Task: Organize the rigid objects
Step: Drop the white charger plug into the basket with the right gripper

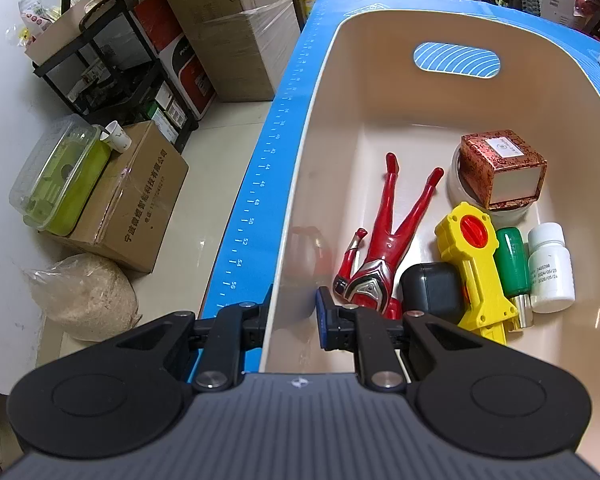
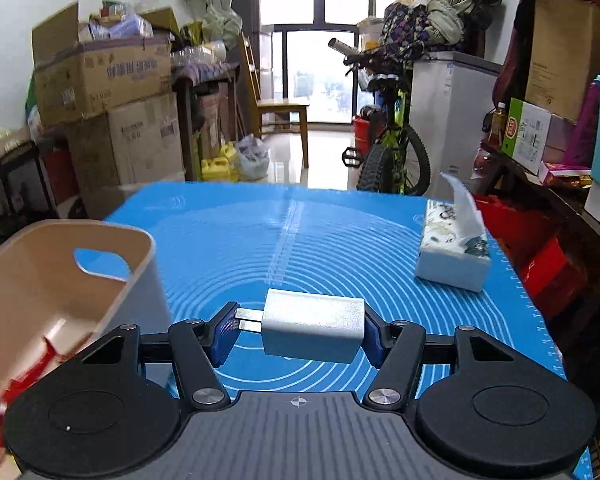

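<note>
A beige bin [image 1: 320, 92] stands on the blue mat [image 1: 260, 172]. In it lie a red figure [image 1: 384, 240], a yellow toy gun [image 1: 474, 264], a dark case [image 1: 430, 286], a green bottle [image 1: 512, 262], a white bottle [image 1: 550, 266] and a brown box [image 1: 502, 168]. My left gripper [image 1: 294, 320] is shut on the bin's near left wall, one finger outside, one inside. My right gripper [image 2: 298, 330] is shut on a white plug charger [image 2: 314, 330], held above the mat [image 2: 300, 240] to the right of the bin [image 2: 60, 272].
A tissue box [image 2: 454, 252] sits on the mat's far right. Cardboard boxes [image 1: 236, 40], a black rack [image 1: 112, 64] and a sack [image 1: 88, 296] stand on the floor left of the table. A bicycle [image 2: 392, 140] stands behind the table.
</note>
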